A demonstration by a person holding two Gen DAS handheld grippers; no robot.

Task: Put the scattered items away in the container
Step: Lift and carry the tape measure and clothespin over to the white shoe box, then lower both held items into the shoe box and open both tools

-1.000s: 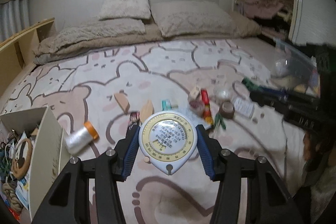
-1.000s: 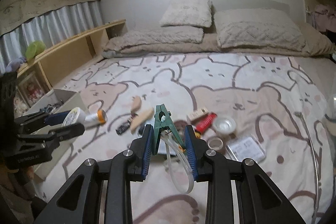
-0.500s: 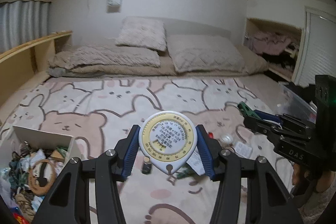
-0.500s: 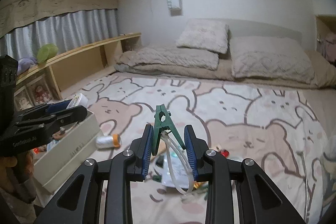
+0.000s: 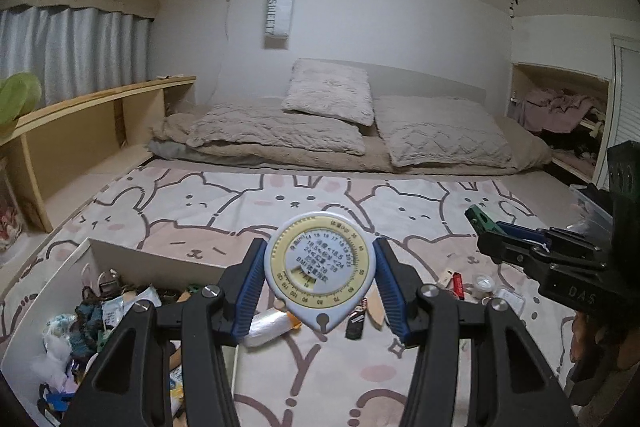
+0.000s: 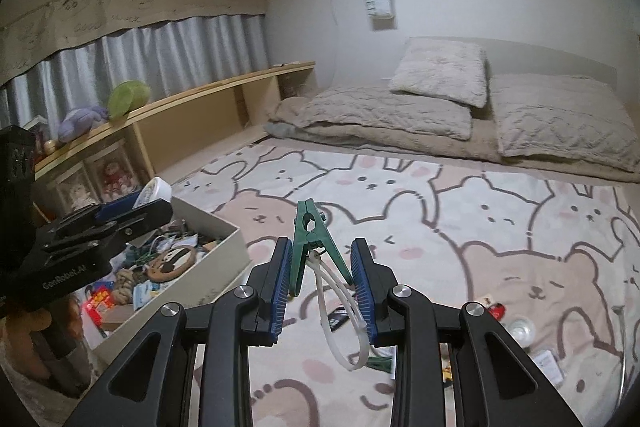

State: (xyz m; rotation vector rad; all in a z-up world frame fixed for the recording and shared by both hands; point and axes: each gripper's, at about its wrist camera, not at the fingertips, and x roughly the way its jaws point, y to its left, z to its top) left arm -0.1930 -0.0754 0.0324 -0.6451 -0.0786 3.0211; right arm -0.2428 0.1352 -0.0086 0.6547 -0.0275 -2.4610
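- The left tool (image 5: pixel 320 283) is clamped on a round white-and-yellow tape measure (image 5: pixel 320 273), its blue pads pressed to both sides; it is lifted above the bedspread (image 5: pixel 240 199), just right of the box.
- The right tool (image 6: pixel 320 283) grips a green clothes peg (image 6: pixel 310 239) by its handles, a loop of white cord (image 6: pixel 344 323) dangling from it; the peg's nose points up and away from the tool.
- The white box (image 6: pixel 224 259) sits on the bedspread at the left, already crowded with odds and ends; its near-right corner edge stands just below and left of the right tool; the left tool's arm (image 6: pixel 100 223) hangs over its far side.
- Scattered bits lie on the bedspread to the right: a white bottle with an orange cap (image 5: pixel 268 323) just beside the box wall, a small dark item (image 5: pixel 356 321), a red item (image 5: pixel 458 281), a clear round lid (image 5: pixel 484 283).
- Beyond them the bedspread lies open up to the pillows (image 5: pixel 332 91); a wooden shelf (image 6: pixel 192 95) bounds the left side.
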